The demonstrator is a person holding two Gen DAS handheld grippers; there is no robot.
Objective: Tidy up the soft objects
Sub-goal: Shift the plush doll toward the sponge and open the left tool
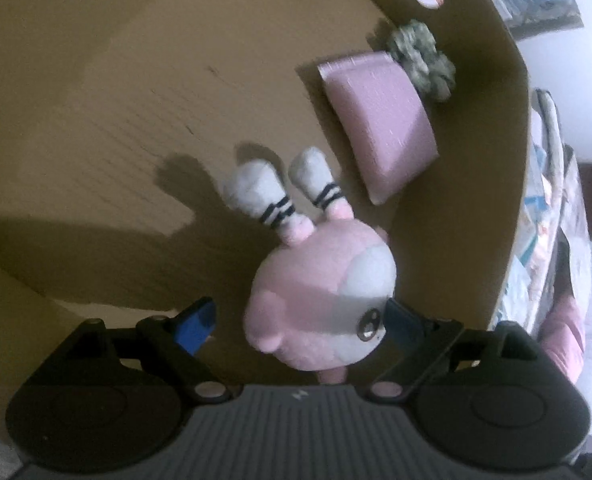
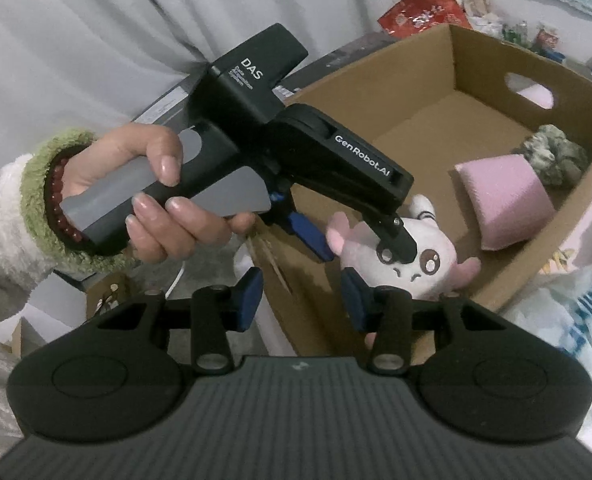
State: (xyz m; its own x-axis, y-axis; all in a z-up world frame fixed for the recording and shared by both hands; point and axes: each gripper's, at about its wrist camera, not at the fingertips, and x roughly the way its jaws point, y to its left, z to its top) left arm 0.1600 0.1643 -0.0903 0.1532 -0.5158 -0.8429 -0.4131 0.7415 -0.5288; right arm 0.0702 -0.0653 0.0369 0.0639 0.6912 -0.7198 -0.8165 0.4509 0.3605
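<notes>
Dropping the pink plush into the cardboard box

My left gripper [image 1: 300, 324] stands wide over the cardboard box [image 2: 428, 80], its blue pads flanking but not pinching the pink plush toy [image 1: 320, 284], which sits at the box's near wall. My right gripper [image 2: 302, 300] hangs narrow and empty just outside that wall. Deeper in the box lie a pink foam block [image 1: 380, 124] and a green scrunchie [image 1: 424, 60]. I'd lift the left straight up, so no pad snags the plush.

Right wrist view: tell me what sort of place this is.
Probably a lived-in room at home: a cardboard box holding a plush toy, white curtains behind, and cluttered bags beyond.
</notes>
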